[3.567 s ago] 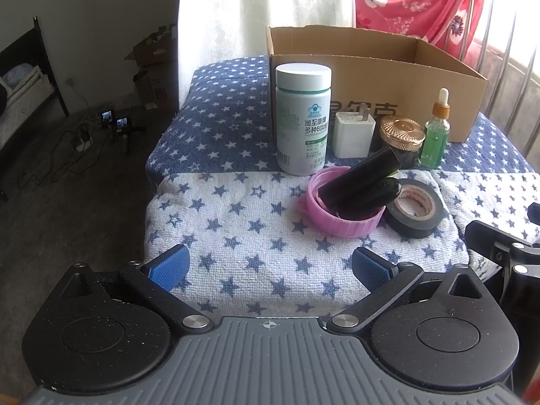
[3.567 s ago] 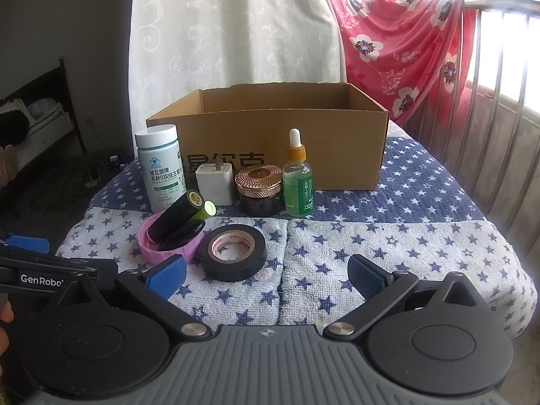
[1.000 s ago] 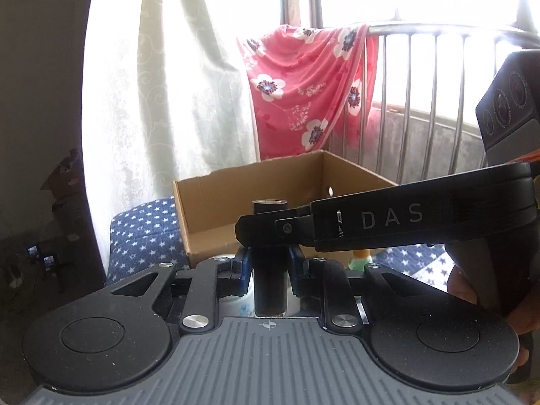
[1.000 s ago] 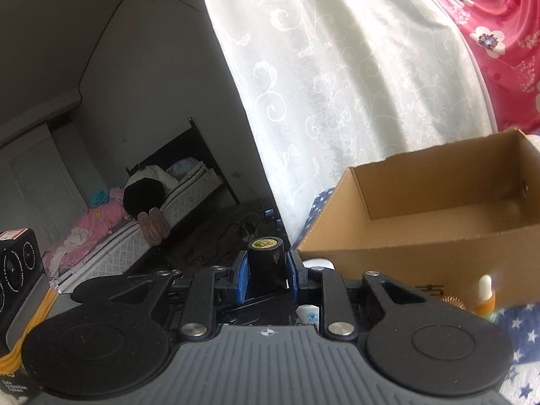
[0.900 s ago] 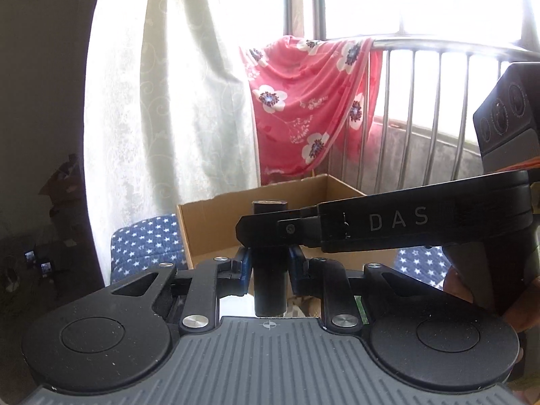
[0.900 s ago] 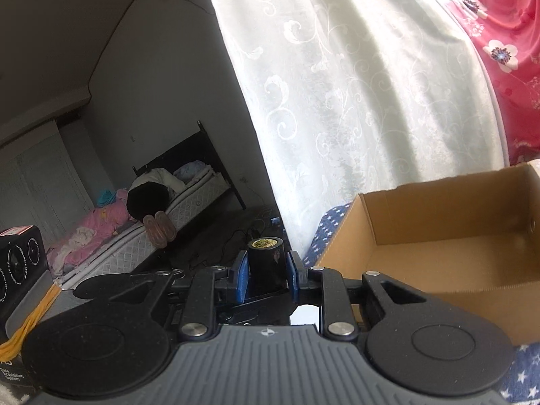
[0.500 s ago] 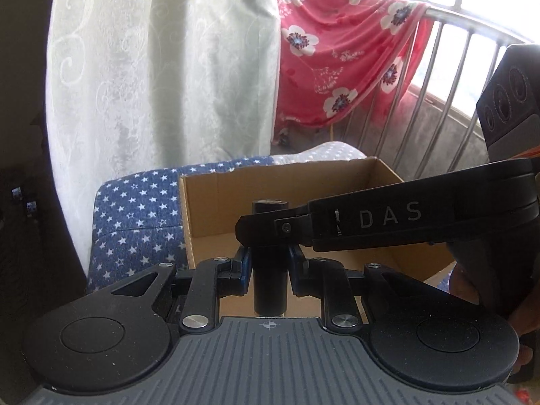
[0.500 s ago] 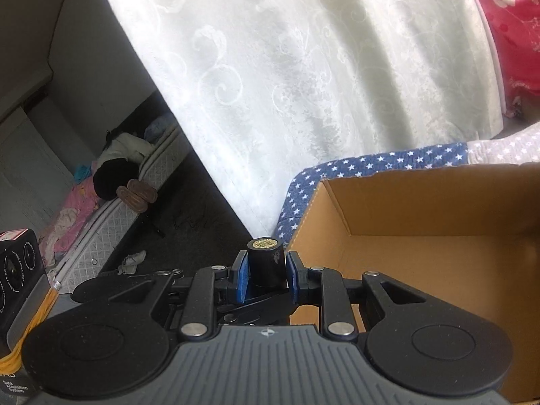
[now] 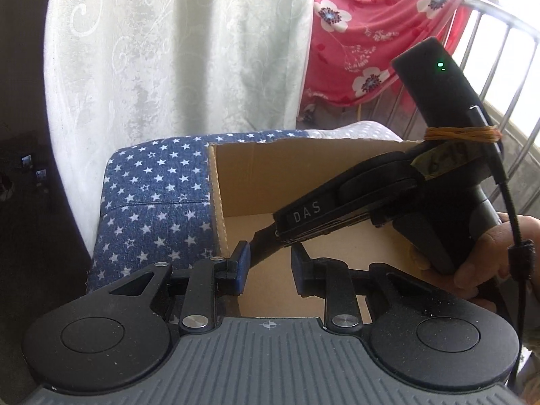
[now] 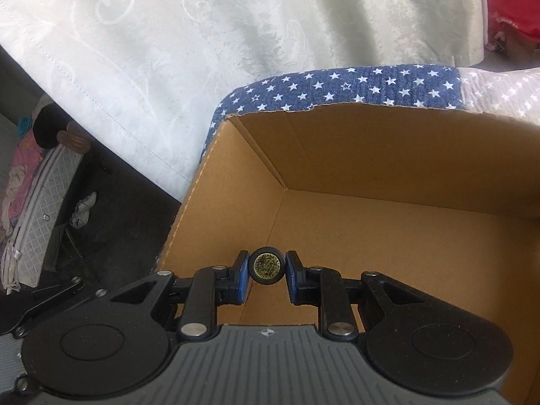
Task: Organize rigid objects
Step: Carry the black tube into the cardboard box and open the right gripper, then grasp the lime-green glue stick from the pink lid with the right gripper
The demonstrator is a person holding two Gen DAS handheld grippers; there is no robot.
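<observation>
In the left wrist view my left gripper hangs over the near left corner of the open cardboard box. Its jaws are opening and nothing is between them; only the box floor shows in the gap. The black housing of the other tool crosses in front from the right, with a hand on its grip. In the right wrist view my right gripper is shut on a black cylinder with a gold end, seen end-on. It is held above the inside of the box, near its left wall.
The box stands on a blue and white star-patterned cloth. A white curtain hangs right behind it, with a red floral cloth on a metal rail to the right. Dark floor and a bed lie to the left.
The black cylinder that stood between the left jaws is gone from them, and those jaws have parted. Both grippers tipped downward over the box; the right still carries its cylinder.
</observation>
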